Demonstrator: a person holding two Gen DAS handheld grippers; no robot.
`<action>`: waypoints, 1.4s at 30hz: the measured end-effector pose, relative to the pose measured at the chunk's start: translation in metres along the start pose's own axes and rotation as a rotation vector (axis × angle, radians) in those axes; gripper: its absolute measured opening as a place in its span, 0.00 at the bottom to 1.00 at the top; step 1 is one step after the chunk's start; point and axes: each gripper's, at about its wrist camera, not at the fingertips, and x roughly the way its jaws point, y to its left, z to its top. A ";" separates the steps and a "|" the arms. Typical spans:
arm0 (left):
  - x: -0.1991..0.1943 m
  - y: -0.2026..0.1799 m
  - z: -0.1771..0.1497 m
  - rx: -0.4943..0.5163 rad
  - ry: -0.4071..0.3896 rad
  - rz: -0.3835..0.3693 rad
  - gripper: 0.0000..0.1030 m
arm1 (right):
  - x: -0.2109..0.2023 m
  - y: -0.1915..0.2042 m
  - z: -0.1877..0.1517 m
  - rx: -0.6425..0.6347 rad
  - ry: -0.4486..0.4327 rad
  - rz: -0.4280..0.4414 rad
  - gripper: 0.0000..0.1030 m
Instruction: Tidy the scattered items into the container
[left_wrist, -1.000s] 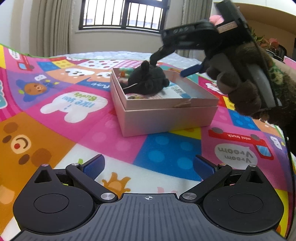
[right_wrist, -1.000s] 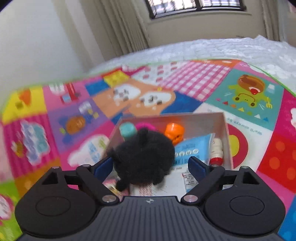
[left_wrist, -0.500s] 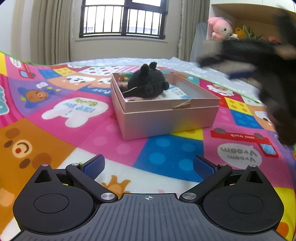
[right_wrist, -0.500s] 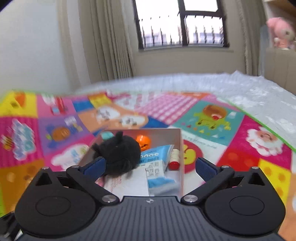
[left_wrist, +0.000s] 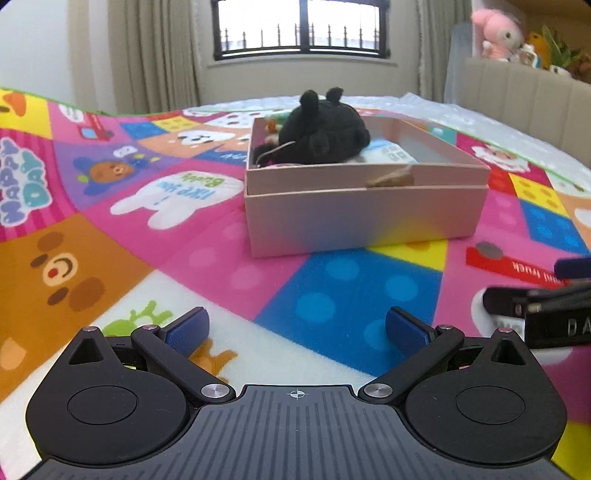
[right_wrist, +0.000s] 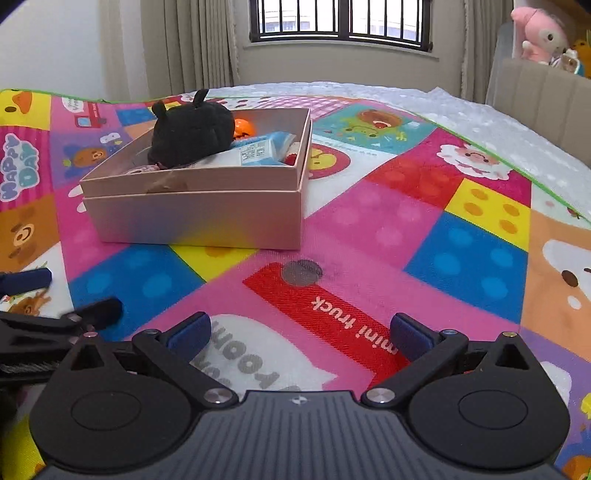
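Observation:
A pink cardboard box stands on the colourful play mat. Inside it a black plush toy lies on top of a blue-and-white packet, an orange toy and other small items. My left gripper is open over the mat, well short of the box, with nothing between its fingers. My right gripper is open too, low over the "mini truck" print, empty. Each gripper's fingers show at the edge of the other's view: the right one's, the left one's.
The play mat covers a bed with a white quilt beyond its green edge. A padded headboard with plush toys on a shelf stands at the right. Curtains and a barred window fill the back wall.
The right gripper let go of the black plush toy in the box, opened wide and drew back and down to the mat beside the left gripper. The left gripper tilted down slightly.

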 end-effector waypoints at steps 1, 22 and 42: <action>0.001 0.001 0.000 -0.005 0.002 0.000 1.00 | 0.000 0.000 0.000 -0.001 0.000 -0.003 1.00; 0.002 0.000 -0.002 -0.017 0.008 0.001 1.00 | 0.016 -0.006 -0.002 0.011 -0.050 -0.024 1.00; 0.002 0.001 -0.002 -0.020 0.008 -0.002 1.00 | 0.016 -0.005 -0.003 0.007 -0.049 -0.027 1.00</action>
